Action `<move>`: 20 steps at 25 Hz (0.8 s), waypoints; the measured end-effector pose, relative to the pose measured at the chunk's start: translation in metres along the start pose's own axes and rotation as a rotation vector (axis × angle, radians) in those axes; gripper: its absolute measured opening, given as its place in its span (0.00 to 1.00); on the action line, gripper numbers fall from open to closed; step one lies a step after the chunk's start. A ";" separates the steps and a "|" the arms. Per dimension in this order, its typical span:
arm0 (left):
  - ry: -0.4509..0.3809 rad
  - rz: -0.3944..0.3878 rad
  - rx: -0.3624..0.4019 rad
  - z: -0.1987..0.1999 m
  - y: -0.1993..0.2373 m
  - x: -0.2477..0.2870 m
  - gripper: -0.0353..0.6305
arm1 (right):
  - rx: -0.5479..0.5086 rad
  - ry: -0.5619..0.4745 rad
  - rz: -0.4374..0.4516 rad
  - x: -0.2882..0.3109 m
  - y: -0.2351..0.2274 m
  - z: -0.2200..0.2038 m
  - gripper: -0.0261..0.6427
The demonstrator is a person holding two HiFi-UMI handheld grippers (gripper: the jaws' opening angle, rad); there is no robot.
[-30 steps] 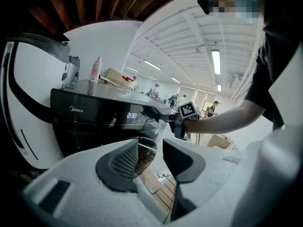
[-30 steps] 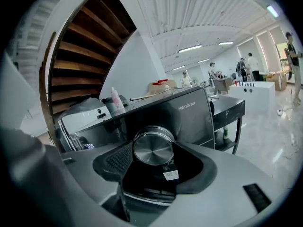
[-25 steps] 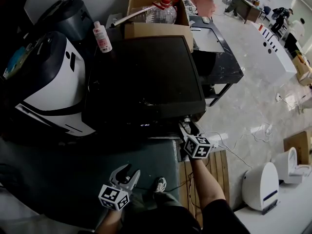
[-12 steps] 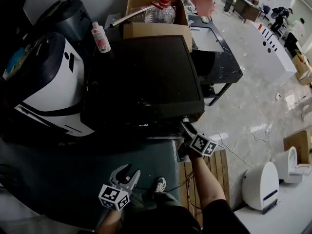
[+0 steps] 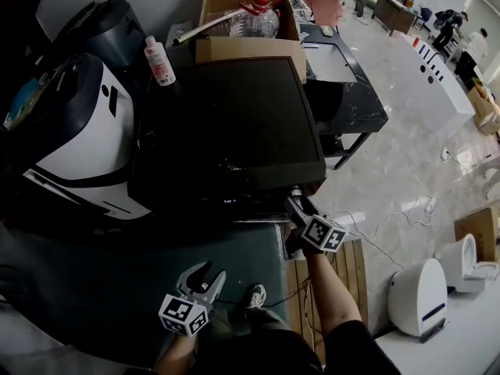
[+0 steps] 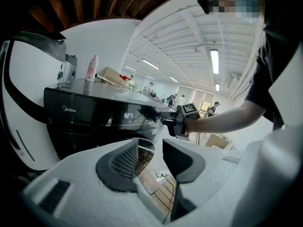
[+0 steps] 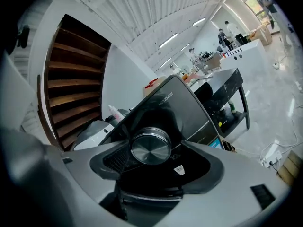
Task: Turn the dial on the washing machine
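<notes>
Reading from the left edge:

1. White appliance (image 5: 82, 135), with a small bottle (image 5: 158, 61) standing at its far right.
2. Left gripper (image 5: 207, 273), held low in front of the machine and well apart from it. Its fingers are apart with nothing between them.
3. Washing machine (image 5: 226, 123), black and glossy, at centre, with a cardboard box (image 5: 250, 47) behind it.
4. Dial (image 7: 150, 147), silver, at the right end of the front panel (plainest in the right gripper view).
5. Right gripper (image 5: 295, 203), at that corner. Its jaws flank the dial and have just been opening; the left pad is near the rim and the right pad clear, so the dial is not clamped.
</notes>
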State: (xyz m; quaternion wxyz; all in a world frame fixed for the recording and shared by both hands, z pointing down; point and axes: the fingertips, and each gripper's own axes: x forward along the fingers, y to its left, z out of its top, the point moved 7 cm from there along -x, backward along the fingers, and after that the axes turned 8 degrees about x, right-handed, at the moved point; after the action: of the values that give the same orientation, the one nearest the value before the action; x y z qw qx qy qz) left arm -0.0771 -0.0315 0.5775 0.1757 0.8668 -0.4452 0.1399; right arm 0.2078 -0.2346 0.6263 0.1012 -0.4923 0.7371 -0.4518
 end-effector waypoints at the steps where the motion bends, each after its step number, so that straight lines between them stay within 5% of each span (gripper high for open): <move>1: -0.002 -0.002 0.003 0.001 0.000 0.001 0.28 | -0.022 0.003 -0.009 -0.002 -0.001 0.000 0.52; 11: -0.022 -0.034 0.031 0.016 -0.005 0.012 0.28 | -0.197 -0.046 -0.018 -0.039 0.035 0.008 0.40; 20: -0.067 -0.038 0.057 0.039 -0.008 0.020 0.24 | -0.474 -0.049 0.014 -0.086 0.081 0.000 0.15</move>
State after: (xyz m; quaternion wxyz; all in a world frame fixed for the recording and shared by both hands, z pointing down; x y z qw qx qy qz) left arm -0.0564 -0.0583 0.5493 0.1385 0.8840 -0.4301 0.1200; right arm 0.1986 -0.1561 0.5384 0.0036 -0.5079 0.8233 -0.2533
